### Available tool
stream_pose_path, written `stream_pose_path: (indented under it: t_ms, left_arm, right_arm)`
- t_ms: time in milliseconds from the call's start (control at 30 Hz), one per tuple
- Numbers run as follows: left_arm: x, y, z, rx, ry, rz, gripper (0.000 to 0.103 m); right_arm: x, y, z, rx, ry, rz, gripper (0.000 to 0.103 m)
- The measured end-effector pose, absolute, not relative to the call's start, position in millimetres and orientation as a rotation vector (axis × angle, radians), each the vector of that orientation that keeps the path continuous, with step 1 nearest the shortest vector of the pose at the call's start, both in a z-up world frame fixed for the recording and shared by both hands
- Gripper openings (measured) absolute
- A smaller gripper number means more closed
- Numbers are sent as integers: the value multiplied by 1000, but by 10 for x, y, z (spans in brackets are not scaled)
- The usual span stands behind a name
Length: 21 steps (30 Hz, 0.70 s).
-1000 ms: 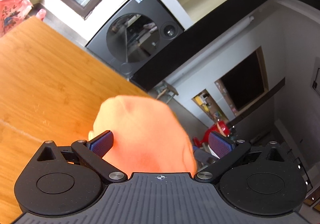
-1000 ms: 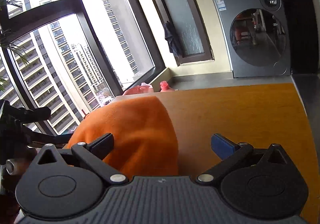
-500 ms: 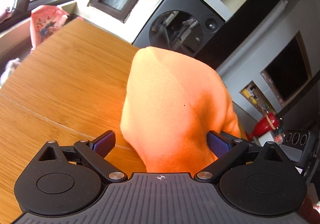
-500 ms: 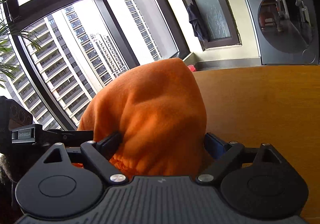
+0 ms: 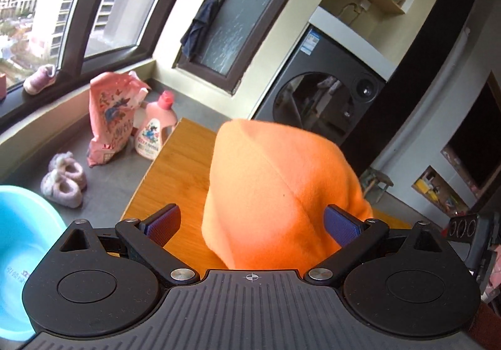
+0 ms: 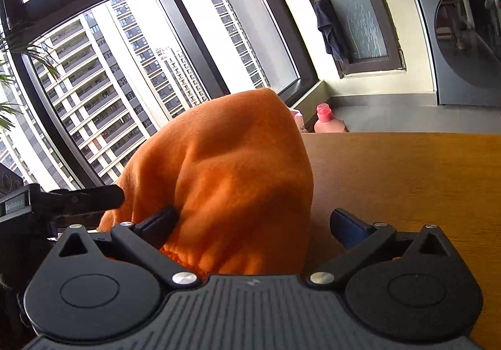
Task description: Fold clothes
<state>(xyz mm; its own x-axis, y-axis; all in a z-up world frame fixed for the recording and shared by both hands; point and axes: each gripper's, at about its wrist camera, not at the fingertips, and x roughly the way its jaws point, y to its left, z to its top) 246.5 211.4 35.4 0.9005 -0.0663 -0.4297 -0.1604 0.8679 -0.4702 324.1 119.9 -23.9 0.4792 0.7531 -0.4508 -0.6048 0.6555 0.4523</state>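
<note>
Clearly our orange fleece garment (image 5: 281,193) is bunched in a mound over the wooden table (image 5: 184,156), sitting between both pairs of spread jaws. We have the left gripper (image 5: 252,221) wide and unclamped, the right gripper (image 6: 253,220) opening with cloth inside but ungripped. We judge folding barely begun; next we need an edge pinched and the garment spread flat.

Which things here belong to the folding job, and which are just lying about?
Job:
orange garment, between both grippers' jaws
wooden table
left gripper
right gripper, jaws opening

Lying about:
pink detergent bottle
pink bag
slippers
blue basin
washing machine
</note>
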Motion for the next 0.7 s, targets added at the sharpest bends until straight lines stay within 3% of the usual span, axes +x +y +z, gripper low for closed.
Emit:
stream_pose_path:
  t_ms: [167, 333, 500, 700]
  left_arm:
    - [2667, 2103, 768, -531, 349, -145, 101]
    - [3279, 2132, 564, -649, 471, -234, 101]
    - [3606, 2236, 176, -719, 533, -215, 101]
    - [3664, 2320, 60, -734, 528, -216, 101]
  right_arm:
    - [3066, 1178, -132, 184, 547, 784, 103]
    - [2560, 1353, 209, -132, 306, 813, 103]
    - [2317, 1739, 225, -399, 333, 928, 103]
    - [2619, 1868, -45, -434, 409, 850, 103]
